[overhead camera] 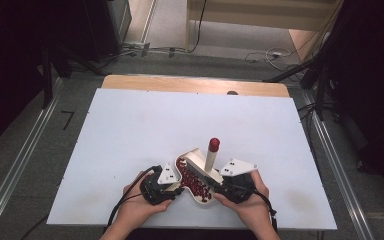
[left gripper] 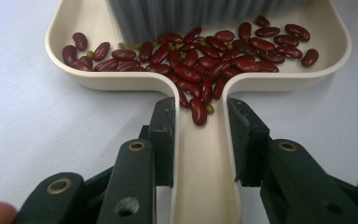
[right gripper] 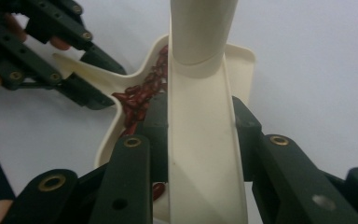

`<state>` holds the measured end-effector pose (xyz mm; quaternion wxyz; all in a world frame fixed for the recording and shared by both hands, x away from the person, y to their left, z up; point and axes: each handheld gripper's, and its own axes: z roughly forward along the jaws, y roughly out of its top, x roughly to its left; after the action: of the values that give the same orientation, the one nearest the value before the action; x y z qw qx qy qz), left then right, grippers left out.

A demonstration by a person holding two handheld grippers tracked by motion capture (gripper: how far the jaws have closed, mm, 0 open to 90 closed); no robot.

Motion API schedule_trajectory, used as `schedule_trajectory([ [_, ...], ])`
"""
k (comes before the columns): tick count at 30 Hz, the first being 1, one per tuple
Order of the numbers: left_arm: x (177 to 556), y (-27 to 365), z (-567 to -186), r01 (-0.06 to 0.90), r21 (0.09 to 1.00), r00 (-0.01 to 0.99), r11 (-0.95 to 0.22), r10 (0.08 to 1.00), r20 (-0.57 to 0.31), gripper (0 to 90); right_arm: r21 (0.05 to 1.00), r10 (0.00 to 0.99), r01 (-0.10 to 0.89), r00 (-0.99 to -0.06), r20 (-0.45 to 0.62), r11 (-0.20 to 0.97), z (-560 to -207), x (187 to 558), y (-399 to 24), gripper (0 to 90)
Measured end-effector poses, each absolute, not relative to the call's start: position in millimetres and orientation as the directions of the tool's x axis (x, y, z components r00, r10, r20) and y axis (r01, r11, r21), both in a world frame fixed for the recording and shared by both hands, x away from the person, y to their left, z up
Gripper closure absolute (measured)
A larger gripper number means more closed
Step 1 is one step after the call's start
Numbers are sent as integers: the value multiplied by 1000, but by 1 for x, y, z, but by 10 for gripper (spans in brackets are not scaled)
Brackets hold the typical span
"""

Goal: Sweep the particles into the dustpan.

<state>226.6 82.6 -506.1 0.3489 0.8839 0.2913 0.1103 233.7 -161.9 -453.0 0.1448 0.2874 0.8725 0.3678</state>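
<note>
A cream dustpan (overhead camera: 192,154) lies near the table's front edge, with several dark red kidney beans (overhead camera: 194,183) in it. My left gripper (left gripper: 201,134) is shut on the dustpan's handle (left gripper: 205,182), where one bean rests at the neck. Beans (left gripper: 205,58) and a few small green ones lie piled along the pan's near wall (left gripper: 56,53), against grey brush bristles (left gripper: 191,14). My right gripper (right gripper: 199,119) is shut on the cream brush handle (right gripper: 200,154), and the brush stands in the pan. In the high view its red-tipped handle (overhead camera: 213,145) points up and away, between the left gripper (overhead camera: 172,189) and the right gripper (overhead camera: 220,185).
A white board (overhead camera: 145,125) covers the wooden table (overhead camera: 130,82). Both hands sit at the board's front edge. Metal rails (overhead camera: 25,160) run along each side of the table, and cables lie on the floor beyond the far edge.
</note>
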Motion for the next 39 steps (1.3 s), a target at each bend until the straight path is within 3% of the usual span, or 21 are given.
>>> schedule_trajectory([
  [16,226,90,-504,427,729,774,-535,633,11,658,819,747,451,-663,42,354,-424,250,-236,649],
  [39,231,142,-479,451,795,656,-406,755,13,657,834,805,479,-589,73,275,-422,261,-273,649],
])
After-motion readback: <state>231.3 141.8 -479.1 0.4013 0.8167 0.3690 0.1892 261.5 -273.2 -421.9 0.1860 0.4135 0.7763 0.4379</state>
